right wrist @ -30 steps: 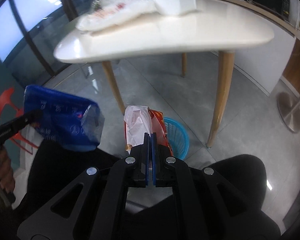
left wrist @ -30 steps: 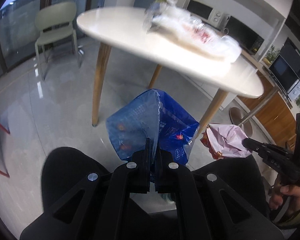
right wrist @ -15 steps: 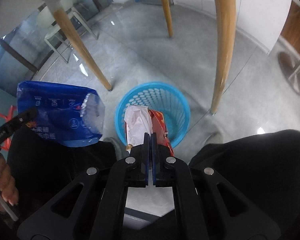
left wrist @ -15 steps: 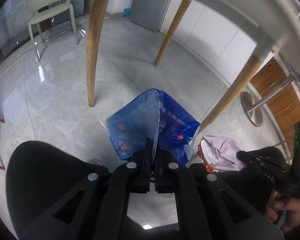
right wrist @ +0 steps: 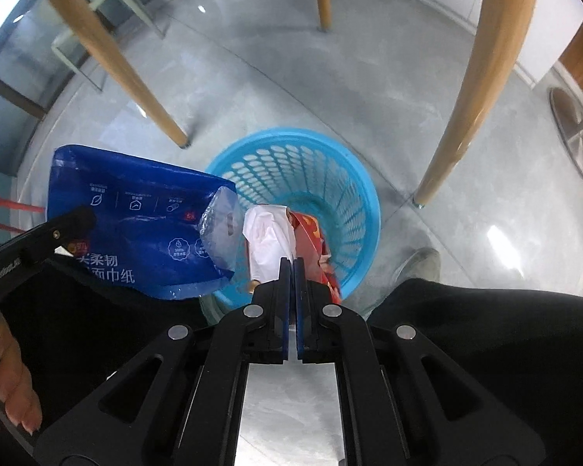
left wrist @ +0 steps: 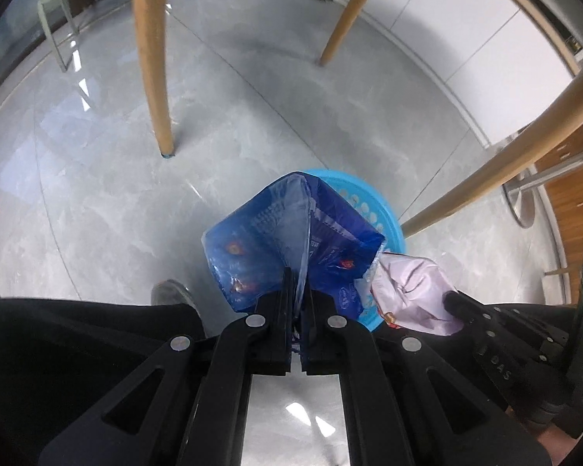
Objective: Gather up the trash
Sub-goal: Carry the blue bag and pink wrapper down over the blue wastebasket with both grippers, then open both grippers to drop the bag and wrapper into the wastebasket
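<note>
My left gripper (left wrist: 297, 272) is shut on an empty blue tissue wrapper (left wrist: 260, 240), which hangs over the near rim of a blue plastic waste basket (left wrist: 369, 198). Seen from the right wrist, the same blue wrapper (right wrist: 136, 217) sits left of the basket (right wrist: 322, 171), pinched by the left gripper (right wrist: 77, 217). My right gripper (right wrist: 292, 262) is shut on a crumpled red and white snack bag (right wrist: 276, 233) held above the basket's mouth. In the left wrist view that bag (left wrist: 412, 287) shows pale beside the right gripper (left wrist: 452, 299).
Wooden table legs (left wrist: 151, 58) (right wrist: 470, 77) stand around the basket on a glossy grey floor. The person's dark trouser legs (right wrist: 486, 349) and a shoe (right wrist: 419, 264) are close by. A chair frame (left wrist: 54, 19) stands far left, a stool base (right wrist: 575, 136) at right.
Both grippers have sunk from table height to below the tabletop and tilted downward. The basket has come into full view, and both wrappers now hang right over it.
</note>
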The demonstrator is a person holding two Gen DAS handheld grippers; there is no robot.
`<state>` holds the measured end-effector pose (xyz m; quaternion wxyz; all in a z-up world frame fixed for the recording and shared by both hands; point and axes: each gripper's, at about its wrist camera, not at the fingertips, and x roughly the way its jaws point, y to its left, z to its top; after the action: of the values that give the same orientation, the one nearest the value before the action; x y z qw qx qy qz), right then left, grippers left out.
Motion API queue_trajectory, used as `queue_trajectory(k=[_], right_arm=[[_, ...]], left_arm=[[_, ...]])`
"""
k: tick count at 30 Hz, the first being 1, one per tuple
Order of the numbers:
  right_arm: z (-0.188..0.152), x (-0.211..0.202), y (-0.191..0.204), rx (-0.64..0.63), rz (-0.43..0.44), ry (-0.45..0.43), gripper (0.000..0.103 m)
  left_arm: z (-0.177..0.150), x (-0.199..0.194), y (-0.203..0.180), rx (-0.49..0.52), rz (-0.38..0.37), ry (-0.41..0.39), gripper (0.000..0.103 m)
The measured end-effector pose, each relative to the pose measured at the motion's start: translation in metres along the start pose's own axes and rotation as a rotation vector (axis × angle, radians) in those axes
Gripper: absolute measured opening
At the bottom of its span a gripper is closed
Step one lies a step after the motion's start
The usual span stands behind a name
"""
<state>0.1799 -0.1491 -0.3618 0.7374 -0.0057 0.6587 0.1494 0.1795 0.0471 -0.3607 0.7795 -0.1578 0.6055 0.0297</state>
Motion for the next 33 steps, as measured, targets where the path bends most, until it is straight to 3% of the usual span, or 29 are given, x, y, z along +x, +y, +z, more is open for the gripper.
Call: queue_trajectory(k=[11, 18, 19, 20, 22, 24, 33], right_arm=[[0.023, 0.068, -0.030, 0.124, 0.009, 0.137, 0.002], [0.036, 0.104, -0.036, 0.160, 0.014, 0.177, 0.003], [0.037, 0.108, -0.036, 0.159, 0.019, 0.184, 0.004], [0.038, 0.108, -0.036, 0.164, 0.018, 0.184, 0.005], [0.039, 0.109, -0.038, 0.174, 0.005, 0.178, 0.014], [0.039, 0.112, -0.040, 0.180, 0.003, 0.187, 0.022], [0.037, 0.096, -0.029, 0.118, -0.018, 0.180, 0.027]], left_arm=[[0.024, 0.070, -0.008, 0.008, 0.066, 0.164, 0.002], [0.030, 0.093, -0.017, 0.042, 0.099, 0.194, 0.002], [0.031, 0.095, -0.017, 0.036, 0.092, 0.196, 0.006], [0.033, 0.096, -0.016, 0.022, 0.079, 0.197, 0.020], [0.036, 0.097, -0.014, 0.009, 0.064, 0.192, 0.035], [0.038, 0.096, -0.011, -0.004, 0.072, 0.185, 0.031], [0.031, 0.073, -0.002, -0.046, 0.054, 0.182, 0.030]])
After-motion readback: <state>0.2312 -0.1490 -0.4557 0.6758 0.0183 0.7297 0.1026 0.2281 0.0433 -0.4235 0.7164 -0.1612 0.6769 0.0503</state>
